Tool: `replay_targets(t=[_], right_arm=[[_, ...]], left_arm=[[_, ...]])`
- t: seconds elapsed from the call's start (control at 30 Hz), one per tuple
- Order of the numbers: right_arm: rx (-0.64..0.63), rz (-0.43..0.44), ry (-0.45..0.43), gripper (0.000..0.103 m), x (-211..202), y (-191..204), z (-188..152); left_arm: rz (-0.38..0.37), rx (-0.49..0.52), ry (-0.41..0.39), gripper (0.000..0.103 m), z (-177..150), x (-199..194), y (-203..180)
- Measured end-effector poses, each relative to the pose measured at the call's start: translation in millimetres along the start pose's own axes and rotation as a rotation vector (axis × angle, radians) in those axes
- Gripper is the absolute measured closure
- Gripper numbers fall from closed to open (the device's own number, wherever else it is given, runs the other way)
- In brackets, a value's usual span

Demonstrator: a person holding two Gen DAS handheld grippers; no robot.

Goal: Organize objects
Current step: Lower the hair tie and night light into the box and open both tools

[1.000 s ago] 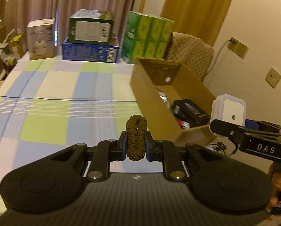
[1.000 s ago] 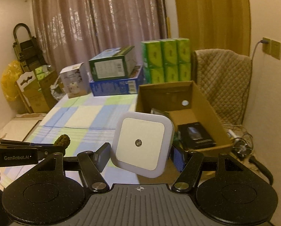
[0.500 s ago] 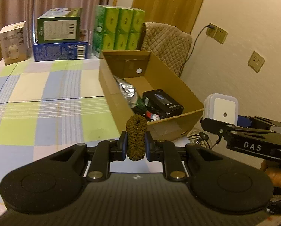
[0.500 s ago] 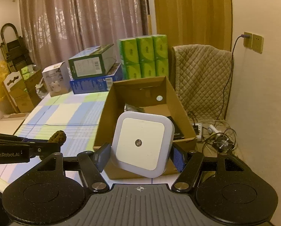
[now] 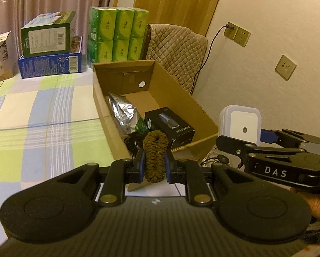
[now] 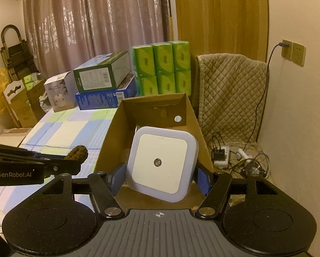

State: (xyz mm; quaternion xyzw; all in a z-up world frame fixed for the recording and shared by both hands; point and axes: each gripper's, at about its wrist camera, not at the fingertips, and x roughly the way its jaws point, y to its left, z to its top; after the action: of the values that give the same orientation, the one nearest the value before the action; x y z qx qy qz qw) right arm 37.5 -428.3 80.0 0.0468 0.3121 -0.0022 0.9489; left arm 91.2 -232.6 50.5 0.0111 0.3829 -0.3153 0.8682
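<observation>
My left gripper (image 5: 154, 167) is shut on a brown braided cord loop (image 5: 155, 147), which stands up between the blue pads in front of the near end of the open cardboard box (image 5: 181, 90). In the box lie a silver foil pouch (image 5: 122, 110) and a black packaged item (image 5: 170, 128). My right gripper (image 6: 160, 177) is shut on a white square night light (image 6: 162, 162), held over the box (image 6: 187, 115) near its front end. The night light (image 5: 241, 126) and right gripper also show at the right of the left wrist view; the cord loop (image 6: 77, 153) shows at the left of the right wrist view.
The box sits at the right edge of a checked blue, green and white cloth (image 5: 42, 117). Behind it stand green tissue packs (image 5: 117, 36), a green carton on a blue one (image 5: 46, 36) and a white carton (image 6: 57, 94). A quilted chair (image 6: 230, 94), wall sockets and floor cables (image 6: 237, 156) lie right.
Both grippers have moved rightward toward the box with their loads. The box now sits centred ahead of each camera, and the night light hangs over its near end.
</observation>
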Motion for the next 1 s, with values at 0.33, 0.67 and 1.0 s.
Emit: replay_targets(t=[0.33, 0.67, 1.0], right_arm=[[-0.009, 0.015, 0.019, 0.039, 36, -20, 17], [-0.02, 0.003, 0.035, 0.039, 56, -29, 21], [0.009, 0.018, 0.044, 0.039, 63, -38, 23]], left_arm=[[0.008, 0.031, 0.005, 0.088, 35, 38, -4], [0.01, 0.044, 0.031, 0.088, 42, 71, -3], [0.046, 0.051, 0.033, 0.064, 47, 90, 3]])
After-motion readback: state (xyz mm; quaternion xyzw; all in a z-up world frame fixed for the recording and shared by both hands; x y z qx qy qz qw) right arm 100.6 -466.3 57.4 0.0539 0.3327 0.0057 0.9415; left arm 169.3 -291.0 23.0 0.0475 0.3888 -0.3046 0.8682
